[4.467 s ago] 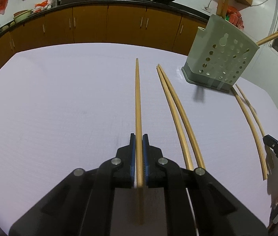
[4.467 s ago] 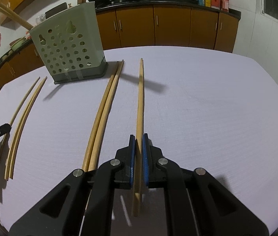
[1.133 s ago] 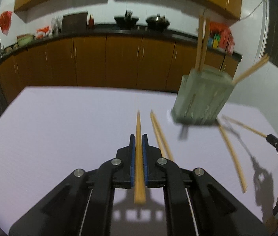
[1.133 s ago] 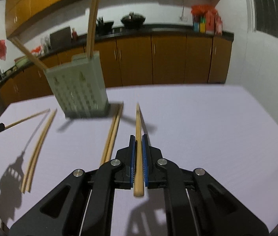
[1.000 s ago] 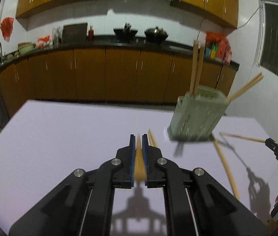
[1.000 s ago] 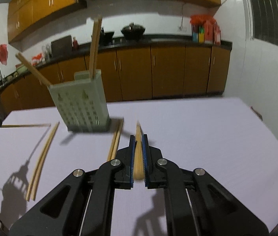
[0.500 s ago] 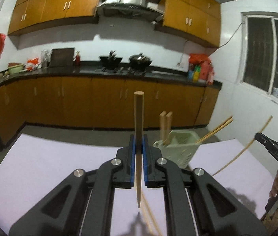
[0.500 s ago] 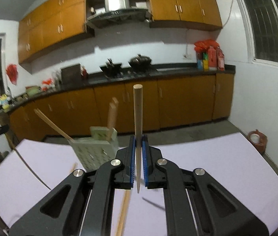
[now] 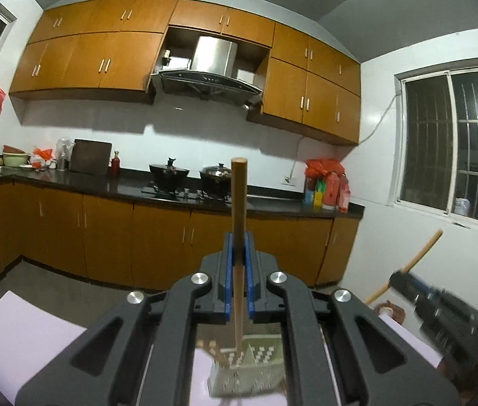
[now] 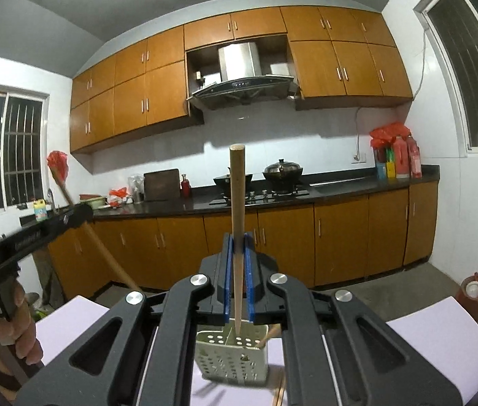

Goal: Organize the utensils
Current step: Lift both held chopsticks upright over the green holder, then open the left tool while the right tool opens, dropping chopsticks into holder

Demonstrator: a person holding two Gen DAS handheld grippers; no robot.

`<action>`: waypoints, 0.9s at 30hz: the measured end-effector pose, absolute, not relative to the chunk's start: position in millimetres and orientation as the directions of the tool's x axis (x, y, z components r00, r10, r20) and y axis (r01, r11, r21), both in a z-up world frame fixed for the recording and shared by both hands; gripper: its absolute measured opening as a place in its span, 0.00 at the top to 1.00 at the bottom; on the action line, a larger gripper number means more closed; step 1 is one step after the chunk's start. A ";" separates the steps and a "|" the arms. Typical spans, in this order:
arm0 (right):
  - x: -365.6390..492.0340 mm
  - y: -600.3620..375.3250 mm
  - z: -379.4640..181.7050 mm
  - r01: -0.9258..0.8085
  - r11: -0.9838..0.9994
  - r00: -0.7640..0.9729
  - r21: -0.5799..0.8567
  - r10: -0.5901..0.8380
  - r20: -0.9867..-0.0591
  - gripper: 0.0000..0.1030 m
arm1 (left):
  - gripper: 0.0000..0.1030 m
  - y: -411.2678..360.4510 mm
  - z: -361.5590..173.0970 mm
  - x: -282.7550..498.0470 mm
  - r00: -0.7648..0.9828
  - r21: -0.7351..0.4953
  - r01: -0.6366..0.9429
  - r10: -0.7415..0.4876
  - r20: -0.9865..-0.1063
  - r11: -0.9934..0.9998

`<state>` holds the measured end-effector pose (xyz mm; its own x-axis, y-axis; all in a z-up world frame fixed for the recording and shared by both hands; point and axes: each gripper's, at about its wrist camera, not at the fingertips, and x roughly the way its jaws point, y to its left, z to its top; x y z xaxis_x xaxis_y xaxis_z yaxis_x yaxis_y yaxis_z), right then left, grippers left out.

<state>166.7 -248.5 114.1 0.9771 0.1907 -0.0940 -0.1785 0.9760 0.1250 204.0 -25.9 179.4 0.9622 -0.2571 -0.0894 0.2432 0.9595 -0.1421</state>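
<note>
My left gripper (image 9: 238, 253) clamps one chopstick (image 9: 239, 203) upright, tip at 6 o'clock over the utensil holder (image 9: 252, 372). My right gripper (image 10: 238, 253) pinches another chopstick (image 10: 237, 203) upright above the same holder (image 10: 232, 358) on the table (image 10: 442, 331).

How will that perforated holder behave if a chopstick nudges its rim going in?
The perforated holder looks like thin, hole-riddled plastic, so probably light and apt to slide. It is tall on a small base, so it may tip. The chopstick looks stiff, passing the push straight on.
</note>
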 end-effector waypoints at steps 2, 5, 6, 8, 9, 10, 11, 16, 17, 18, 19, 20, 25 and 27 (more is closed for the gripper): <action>178.7 -246.5 105.3 -0.178 0.976 0.974 0.128 0.193 -0.118 0.93 | 0.93 -33.5 170.8 218.6 0.967 -0.133 0.224 -0.237 -0.090 0.965; 192.7 -246.1 93.7 -0.176 0.974 0.968 0.141 0.197 -0.155 0.93 | 0.93 -36.0 154.2 237.2 0.963 -0.159 0.223 -0.243 -0.116 0.962; 196.8 -245.5 90.5 -0.176 0.973 0.965 0.148 0.200 -0.170 0.93 | 0.93 -36.9 148.2 243.4 0.960 -0.167 0.223 -0.246 -0.130 0.960; 204.9 -247.6 82.4 -0.175 0.971 0.958 0.165 0.207 -0.200 0.93 | 0.93 -36.4 135.1 252.7 0.953 -0.185 0.230 -0.259 -0.157 0.956; 207.9 -248.3 78.4 -0.174 0.969 0.954 0.173 0.209 -0.214 0.93 | 0.93 -36.6 129.0 256.3 0.949 -0.190 0.233 -0.266 -0.171 0.954; 209.2 -247.0 76.1 -0.172 0.969 0.952 0.176 0.209 -0.223 0.93 | 0.93 -38.7 123.2 260.6 0.944 -0.189 0.234 -0.270 -0.189 0.953; 212.0 -248.1 72.0 -0.169 0.969 0.948 0.182 0.211 -0.240 0.93 | 0.93 -39.1 118.5 264.1 0.940 -0.188 0.236 -0.273 -0.203 0.953; 214.6 -245.7 65.9 -0.180 0.964 0.929 0.198 0.232 -0.287 0.92 | 0.91 -40.8 103.0 272.5 0.919 -0.193 0.255 -0.299 -0.256 0.948; 213.5 -244.8 65.9 -0.182 0.964 0.928 0.196 0.234 -0.290 0.88 | 0.87 -39.4 101.4 272.4 0.918 -0.193 0.258 -0.302 -0.257 0.947; 213.8 -244.5 67.0 -0.180 0.965 0.929 0.192 0.231 -0.290 0.85 | 0.83 -38.5 101.4 271.7 0.918 -0.193 0.258 -0.302 -0.257 0.947; 214.4 -244.3 67.7 -0.178 0.966 0.930 0.190 0.228 -0.288 0.74 | 0.81 -38.1 102.3 270.9 0.918 -0.195 0.258 -0.303 -0.254 0.946; 212.4 -244.7 69.4 -0.175 0.966 0.933 0.190 0.224 -0.281 0.67 | 0.78 -38.4 102.2 271.3 0.919 -0.197 0.258 -0.303 -0.251 0.946; 195.8 -250.9 86.2 -0.172 0.964 0.948 0.203 0.218 -0.232 0.66 | 0.73 -28.9 109.1 260.6 0.925 -0.225 0.261 -0.310 -0.221 0.939; 184.6 -257.2 96.1 -0.165 0.965 0.958 0.205 0.206 -0.198 0.66 | 0.69 -20.3 116.1 249.3 0.930 -0.243 0.262 -0.312 -0.195 0.934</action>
